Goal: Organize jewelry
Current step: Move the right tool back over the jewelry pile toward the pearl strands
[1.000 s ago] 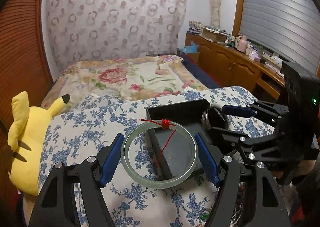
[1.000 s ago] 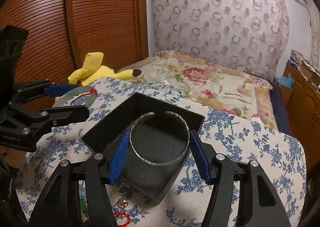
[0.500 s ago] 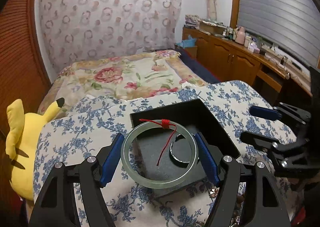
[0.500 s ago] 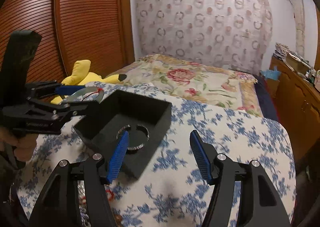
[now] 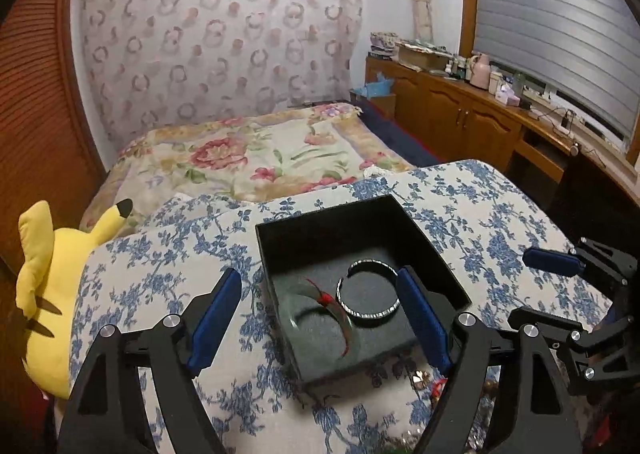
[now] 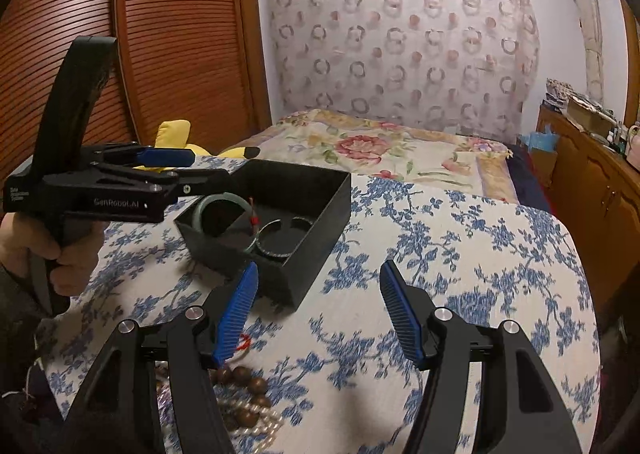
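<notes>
A black open box (image 5: 430, 238) (image 6: 320, 213) sits on the blue-flowered cloth. Inside lies a silver bangle (image 5: 370, 314) (image 6: 276, 252). A pale green jade bangle (image 5: 298, 320) (image 6: 218, 201) with a red cord (image 5: 326, 300) shows blurred in the box, leaning over its wall in the right wrist view. My left gripper (image 5: 320, 318) is open and empty just above the box. It also shows in the right wrist view (image 6: 176, 165). My right gripper (image 6: 318, 318) is open and empty, in front of the box.
A heap of brown wooden beads (image 6: 240, 382), pearls and a red cord lies at the cloth's near edge. A yellow plush toy (image 5: 52, 286) sits at the left. A flowered bed (image 5: 260, 157) lies behind, wooden cabinets (image 5: 460, 121) at the right.
My left gripper opened and let go of the jade bangle, which dropped into the box. My right gripper, which had released the silver bangle, drew back from the box.
</notes>
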A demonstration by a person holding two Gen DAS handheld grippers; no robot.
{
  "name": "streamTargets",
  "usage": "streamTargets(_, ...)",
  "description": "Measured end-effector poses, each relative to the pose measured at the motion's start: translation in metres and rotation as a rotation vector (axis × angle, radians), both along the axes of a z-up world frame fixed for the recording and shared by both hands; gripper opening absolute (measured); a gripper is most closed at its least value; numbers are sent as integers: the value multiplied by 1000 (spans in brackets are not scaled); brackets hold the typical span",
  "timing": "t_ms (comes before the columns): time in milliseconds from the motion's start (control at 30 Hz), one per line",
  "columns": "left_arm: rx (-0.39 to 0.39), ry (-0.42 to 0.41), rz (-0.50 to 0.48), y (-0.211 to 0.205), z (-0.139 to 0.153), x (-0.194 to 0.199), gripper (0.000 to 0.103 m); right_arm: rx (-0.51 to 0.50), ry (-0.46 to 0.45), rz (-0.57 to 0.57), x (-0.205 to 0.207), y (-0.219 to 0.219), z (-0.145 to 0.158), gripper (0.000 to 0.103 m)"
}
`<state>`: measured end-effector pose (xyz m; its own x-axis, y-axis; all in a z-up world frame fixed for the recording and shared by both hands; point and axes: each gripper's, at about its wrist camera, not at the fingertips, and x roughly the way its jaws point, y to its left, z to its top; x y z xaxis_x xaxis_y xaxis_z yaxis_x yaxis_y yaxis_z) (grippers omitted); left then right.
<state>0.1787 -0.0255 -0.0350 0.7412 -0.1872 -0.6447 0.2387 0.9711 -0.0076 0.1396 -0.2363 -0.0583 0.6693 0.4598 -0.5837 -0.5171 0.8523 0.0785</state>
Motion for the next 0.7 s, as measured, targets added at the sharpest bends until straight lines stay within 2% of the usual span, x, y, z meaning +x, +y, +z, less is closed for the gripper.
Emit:
streamTargets(133, -6, -23, 6, 8, 0, -22, 84, 16, 16, 4, -17, -4, -3, 66)
streamTargets(200, -8, -31, 13, 11, -2, -32, 85, 23, 29, 13, -24, -4, -6, 66)
streamTargets(433, -40, -16, 38, 28, -18, -65, 91, 26, 75, 62, -48, 6, -17, 50)
streamTargets(700, -58, 6, 83, 50, -35, -94, 92, 17, 112, 137, -68, 28, -24, 46)
